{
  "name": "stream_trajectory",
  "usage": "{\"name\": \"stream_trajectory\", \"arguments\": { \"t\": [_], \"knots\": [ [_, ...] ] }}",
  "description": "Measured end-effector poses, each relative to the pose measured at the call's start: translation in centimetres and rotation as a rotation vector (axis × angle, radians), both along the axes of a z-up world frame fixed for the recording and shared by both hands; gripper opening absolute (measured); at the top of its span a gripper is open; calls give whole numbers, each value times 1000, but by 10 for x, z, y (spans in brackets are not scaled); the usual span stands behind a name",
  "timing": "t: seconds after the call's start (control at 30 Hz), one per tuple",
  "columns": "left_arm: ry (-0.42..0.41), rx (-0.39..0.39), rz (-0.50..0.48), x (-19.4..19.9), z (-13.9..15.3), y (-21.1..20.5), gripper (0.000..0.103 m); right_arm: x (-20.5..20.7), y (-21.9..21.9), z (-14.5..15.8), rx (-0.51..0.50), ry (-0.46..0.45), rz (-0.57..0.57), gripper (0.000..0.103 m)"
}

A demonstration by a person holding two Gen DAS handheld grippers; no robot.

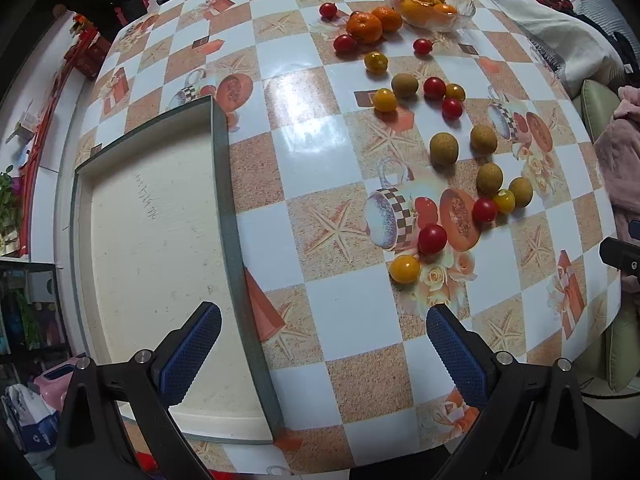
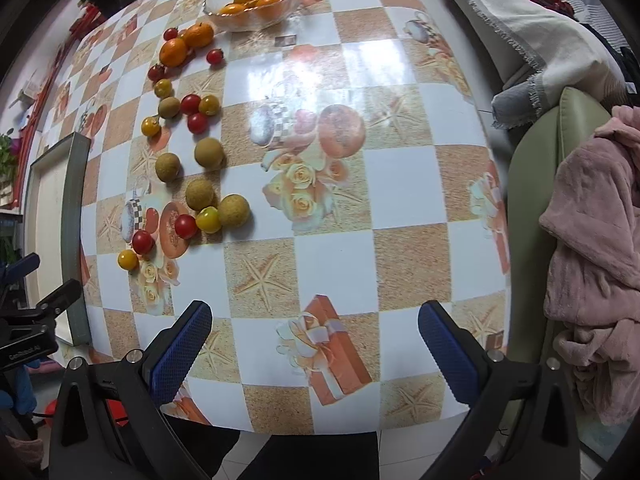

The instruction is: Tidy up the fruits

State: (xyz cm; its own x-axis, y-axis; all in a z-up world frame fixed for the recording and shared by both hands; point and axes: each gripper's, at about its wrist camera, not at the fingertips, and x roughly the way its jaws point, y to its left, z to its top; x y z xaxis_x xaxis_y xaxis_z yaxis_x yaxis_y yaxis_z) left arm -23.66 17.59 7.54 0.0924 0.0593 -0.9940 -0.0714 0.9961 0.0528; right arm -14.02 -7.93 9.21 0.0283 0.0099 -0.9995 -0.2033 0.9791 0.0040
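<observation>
A: Left gripper (image 1: pixel 324 344) is held low over the table (image 1: pixel 312 148), its blue-padded fingers (image 1: pixel 192 344) spread wide apart, nothing between them. One finger is seen above the tray (image 1: pixel 220 184), the other above the checked tablecloth.

B: Right gripper (image 2: pixel 316 340) is noted likewise: fingers (image 2: pixel 448 352) wide apart, nothing gripped, held over the near edge of the table (image 2: pixel 400 168).

A: Tray is recorded as shallow, pale inside with a dark rim, lying flat at the left of the table. No fruit is seen in it.

B: Fruit is found loose on the cloth, to the right of the tray. Nearest are a yellow tomato (image 1: pixel 405 268) and a red tomato (image 1: pixel 432 239), just beside each other. Further on, a red cherry tomato (image 1: pixel 485 210) and a small yellow one (image 1: pixel 505 201) are seen touching, with brown longans (image 1: pixel 444 149) scattered around them.

A: A middle cluster is noted: one longan (image 2: pixel 168 107), red and yellow tomatoes close around it.

B: At the far end, two mandarins (image 1: pixel 364 27) are seen side by side, red tomatoes near them. A glass bowl (image 1: pixel 464 14) stands just beyond, with orange and yellow fruit held inside.

A: A pink blanket (image 2: pixel 592 248) is seen on a green seat right of the table.
</observation>
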Motion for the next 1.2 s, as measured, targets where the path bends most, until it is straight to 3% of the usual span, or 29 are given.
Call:
{"name": "stream_trajectory", "arguments": {
  "t": [0.23, 0.6, 0.63, 0.7, 0.8, 0.9, 1.03, 1.1, 1.2],
  "knots": [
    [3, 10, -17, 6, -17, -13, 103, 4, 7, -16, 21, 27, 18, 103],
    [-2, 18, 0, 7, -44, -22, 103, 15, 31, -47, 26, 29, 219, 100],
    [-3, 18, 1, 7, -46, -22, 103, 16, 34, -50, 27, 29, 234, 98],
    [-8, 15, 4, 10, -50, -20, 103, 19, 41, -57, 23, 33, 268, 86],
    [-14, 6, 7, 11, -53, -21, 103, 22, 48, -66, 32, 52, 297, 83],
    [-8, 6, -6, 15, -59, -23, 89, 28, 55, -73, 41, 57, 317, 83],
    [6, -8, -6, 18, -68, -31, 89, 35, 67, -77, 38, 39, 359, 81],
    [1, -16, -12, 20, -68, -35, 83, 41, 75, -78, 34, 21, 383, 74],
    [-1, -13, -14, 19, -67, -36, 81, 44, 87, -77, 48, 4, 415, 67]
  ]
}}
